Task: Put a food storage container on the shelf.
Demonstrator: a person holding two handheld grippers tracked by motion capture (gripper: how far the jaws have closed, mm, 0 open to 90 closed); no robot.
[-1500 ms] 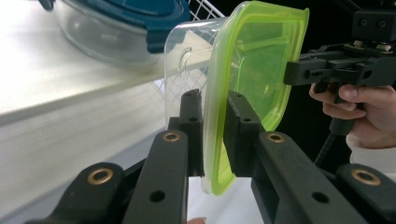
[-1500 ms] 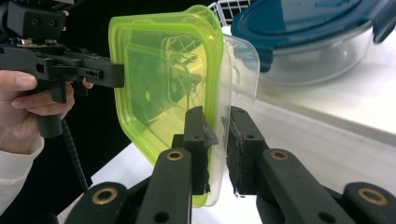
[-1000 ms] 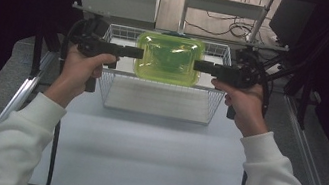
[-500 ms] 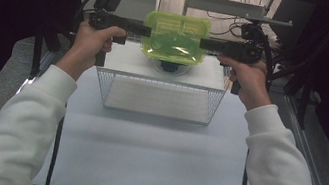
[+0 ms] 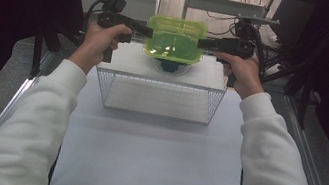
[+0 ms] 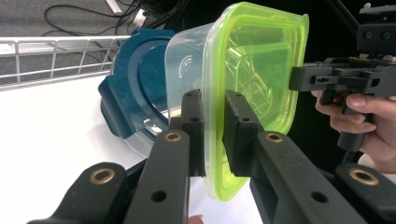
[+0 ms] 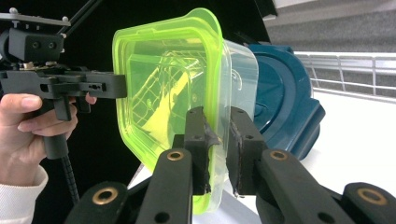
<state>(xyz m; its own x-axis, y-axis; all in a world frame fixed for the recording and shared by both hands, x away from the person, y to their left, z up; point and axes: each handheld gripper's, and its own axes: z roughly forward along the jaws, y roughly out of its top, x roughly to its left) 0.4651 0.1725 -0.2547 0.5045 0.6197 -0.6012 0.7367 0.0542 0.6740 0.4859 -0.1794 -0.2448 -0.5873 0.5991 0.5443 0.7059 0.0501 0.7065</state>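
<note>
Yellow-green plastic marks the lid of the clear food container [image 5: 174,41], which hangs between the two grippers beyond the far side of the wire basket [image 5: 159,96]. The left gripper [image 5: 148,31] has its jaws nearly closed and pinches the lid's rim [image 6: 212,140] on the container's left edge; the clear tub lies on one side of its pads, the lid face on the other. The right gripper [image 5: 202,43] is closed to the same narrow gap on the opposite rim [image 7: 217,140]. Between the two grippers the container is level. Just beneath it, close to the jaws, sits a dark blue container [image 6: 135,93] on the white table [image 5: 150,166].
</note>
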